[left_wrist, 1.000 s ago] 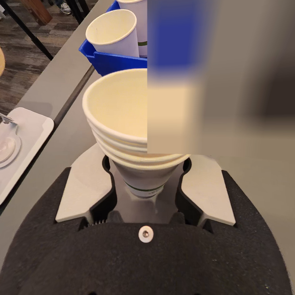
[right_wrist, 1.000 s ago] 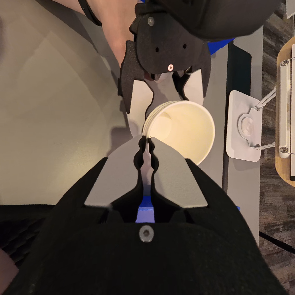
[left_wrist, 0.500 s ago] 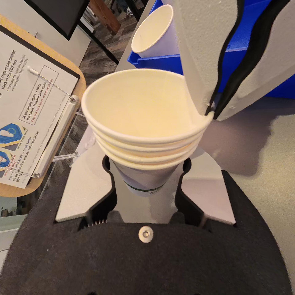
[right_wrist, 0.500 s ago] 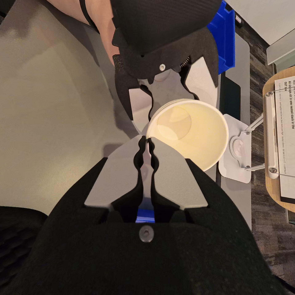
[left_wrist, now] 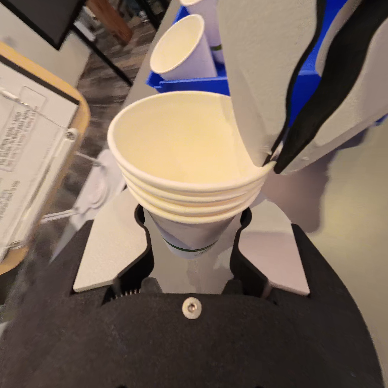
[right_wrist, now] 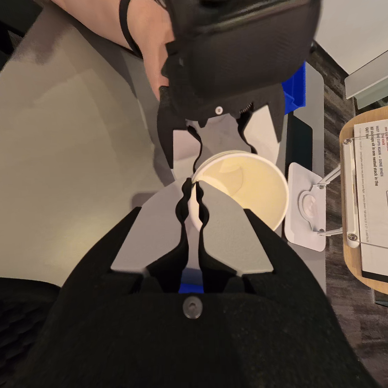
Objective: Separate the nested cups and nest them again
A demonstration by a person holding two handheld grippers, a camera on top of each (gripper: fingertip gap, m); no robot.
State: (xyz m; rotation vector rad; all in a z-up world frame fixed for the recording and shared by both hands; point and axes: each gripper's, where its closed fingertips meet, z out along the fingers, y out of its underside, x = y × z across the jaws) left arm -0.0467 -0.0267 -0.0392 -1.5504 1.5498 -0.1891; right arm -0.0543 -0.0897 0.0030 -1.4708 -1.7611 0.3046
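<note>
Now the left gripper (left_wrist: 192,212) clamps the nested stack (left_wrist: 189,189) while the right gripper (right_wrist: 193,182) pinches the top cup's rim (right_wrist: 241,189), so separating likely needs a steady upward pull.

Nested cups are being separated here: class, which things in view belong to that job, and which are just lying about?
Part of the job:
- nested cup stack, held by the left tool
- top cup, rim pinched by the right tool
- blue bin with loose cups

Just lying about:
- instruction sheet on its wooden board
- white stand base
</note>
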